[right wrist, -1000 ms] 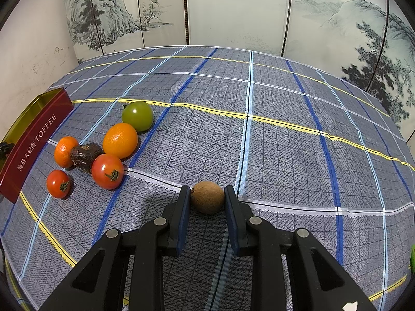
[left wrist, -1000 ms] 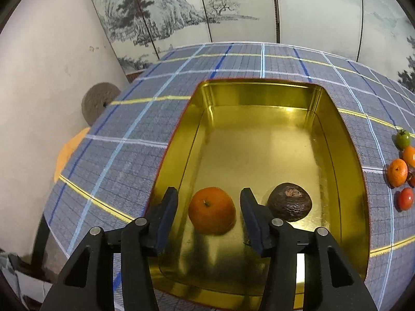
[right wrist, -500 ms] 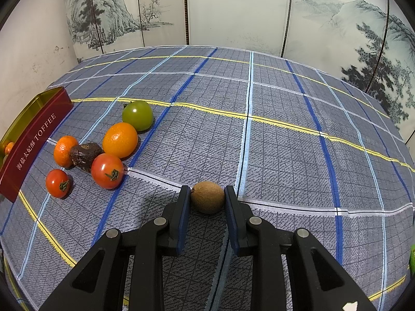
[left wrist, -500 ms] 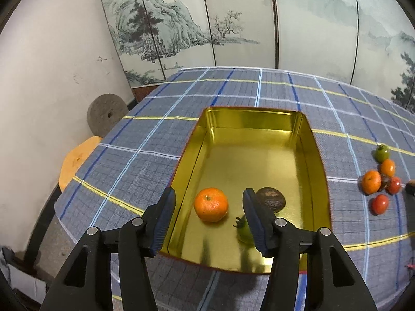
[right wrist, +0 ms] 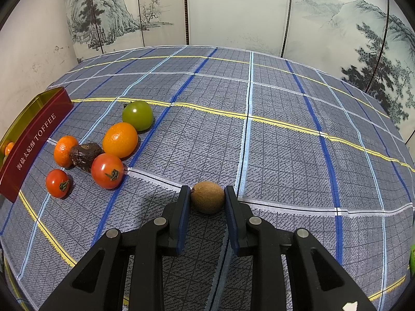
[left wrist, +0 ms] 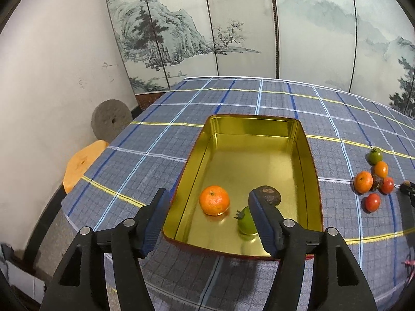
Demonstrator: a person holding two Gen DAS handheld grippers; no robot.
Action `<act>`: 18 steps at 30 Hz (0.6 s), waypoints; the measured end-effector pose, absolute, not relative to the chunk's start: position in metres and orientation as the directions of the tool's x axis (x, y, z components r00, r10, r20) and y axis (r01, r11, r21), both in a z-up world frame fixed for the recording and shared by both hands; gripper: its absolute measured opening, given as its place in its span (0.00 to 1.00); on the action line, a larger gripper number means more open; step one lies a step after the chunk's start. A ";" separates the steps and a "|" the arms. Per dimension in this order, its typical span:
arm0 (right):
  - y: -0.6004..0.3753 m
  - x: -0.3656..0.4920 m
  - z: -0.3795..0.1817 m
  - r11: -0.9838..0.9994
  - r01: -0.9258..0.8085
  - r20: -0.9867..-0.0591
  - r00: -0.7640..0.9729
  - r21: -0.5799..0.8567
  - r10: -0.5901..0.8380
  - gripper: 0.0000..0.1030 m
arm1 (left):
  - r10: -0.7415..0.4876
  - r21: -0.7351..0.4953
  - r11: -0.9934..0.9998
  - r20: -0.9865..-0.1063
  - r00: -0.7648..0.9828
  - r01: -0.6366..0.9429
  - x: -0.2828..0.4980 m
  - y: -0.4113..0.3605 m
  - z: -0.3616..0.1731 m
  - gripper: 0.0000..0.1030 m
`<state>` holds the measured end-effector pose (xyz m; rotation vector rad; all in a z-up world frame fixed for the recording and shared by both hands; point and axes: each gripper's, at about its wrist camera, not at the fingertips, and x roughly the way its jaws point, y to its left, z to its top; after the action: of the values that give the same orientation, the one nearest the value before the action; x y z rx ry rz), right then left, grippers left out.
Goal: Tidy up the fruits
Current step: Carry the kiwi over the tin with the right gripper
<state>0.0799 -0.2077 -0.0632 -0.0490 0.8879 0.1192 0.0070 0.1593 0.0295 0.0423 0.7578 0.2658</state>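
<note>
Since a second ago the left gripper (left wrist: 207, 206) has pulled up and back from the tin (left wrist: 312, 165): before, its fingers sat low inside around the mandarin (left wrist: 214, 200), now they hang above the near end and the whole tin shows. Its jaws are opening and nothing is pinched between them. You can see the mandarin through the gap, but it just lies on the gold floor, not touched by either pad. A green tomato (left wrist: 246, 221) has come into view next to the right finger, and a dark wrinkly fruit (left wrist: 269, 194) sits just behind it. All three are at the near end of the tin, rest of it is bare.

Right gripper (right wrist: 207, 198) hasn't budged. It's clamped on the little brown fruit (right wrist: 207, 197), pads pressing both sides, low over the cloth (right wrist: 285, 155); can't tell if the fruit still rests on it.

Loose pile is on the cloth between that gripper and the tin's red TOFFEE side (right wrist: 36, 142):
- green tomato (right wrist: 137, 115) at the back
- orange (right wrist: 119, 140) in front of it
- smaller mandarin (right wrist: 63, 150) touching a dark fruit (right wrist: 85, 154)
- two red tomatoes, bigger one (right wrist: 107, 171) against the dark fruit, smaller one (right wrist: 57, 182) a bit apart, nearest the tin

Painted screen (right wrist: 233, 13) stands behind the table
</note>
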 end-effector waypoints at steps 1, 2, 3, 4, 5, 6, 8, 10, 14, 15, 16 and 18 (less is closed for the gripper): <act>-0.208 0.080 -0.063 0.992 -0.124 -0.776 0.625 0.007 0.084 0.23 | 0.257 0.136 0.965 -0.672 0.695 -0.225 0.007 0.159 0.029 0.63; -0.208 0.080 -0.063 0.992 -0.124 -0.776 0.625 0.008 0.084 0.23 | 0.261 0.140 0.964 -0.670 0.695 -0.227 0.007 0.159 0.030 0.64; -0.208 0.080 -0.063 0.992 -0.124 -0.776 0.625 0.008 0.084 0.23 | 0.266 0.145 0.962 -0.669 0.694 -0.229 0.006 0.159 0.030 0.65; -0.208 0.080 -0.063 0.992 -0.123 -0.776 0.625 0.008 0.083 0.23 | 0.268 0.146 0.962 -0.668 0.694 -0.231 0.005 0.158 0.030 0.66; -0.208 0.080 -0.063 0.993 -0.120 -0.776 0.626 0.007 0.081 0.23 | 0.267 0.144 0.962 -0.667 0.695 -0.232 0.004 0.159 0.030 0.67; -0.209 0.080 -0.064 0.993 -0.116 -0.776 0.626 0.007 0.079 0.23 | 0.266 0.144 0.962 -0.667 0.696 -0.230 0.003 0.159 0.029 0.68; -0.211 0.080 -0.064 0.994 -0.106 -0.777 0.626 0.008 0.073 0.23 | 0.269 0.148 0.962 -0.669 0.693 -0.230 0.003 0.159 0.029 0.68; -0.214 0.080 -0.064 0.995 -0.096 -0.778 0.625 0.011 0.069 0.23 | 0.269 0.149 0.962 -0.670 0.692 -0.229 0.002 0.158 0.028 0.69; -0.220 0.075 -0.058 0.996 -0.082 -0.772 0.632 0.019 0.067 0.23 | 0.267 0.147 0.962 -0.674 0.689 -0.229 0.002 0.157 0.026 0.70; -0.221 0.075 -0.054 0.996 -0.082 -0.768 0.637 0.021 0.068 0.23 | 0.265 0.146 0.963 -0.675 0.688 -0.227 0.002 0.156 0.025 0.70; -0.221 0.074 -0.051 0.996 -0.083 -0.764 0.641 0.024 0.071 0.23 | 0.264 0.146 0.963 -0.676 0.688 -0.227 0.001 0.156 0.024 0.70; -0.219 0.072 -0.043 0.996 -0.088 -0.755 0.651 0.029 0.080 0.23 | 0.262 0.144 0.964 -0.677 0.688 -0.226 0.001 0.155 0.023 0.71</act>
<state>0.0725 -0.2194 -0.0431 -0.0105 0.8567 0.0955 0.0011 0.1554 0.0232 0.0506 0.7656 0.2730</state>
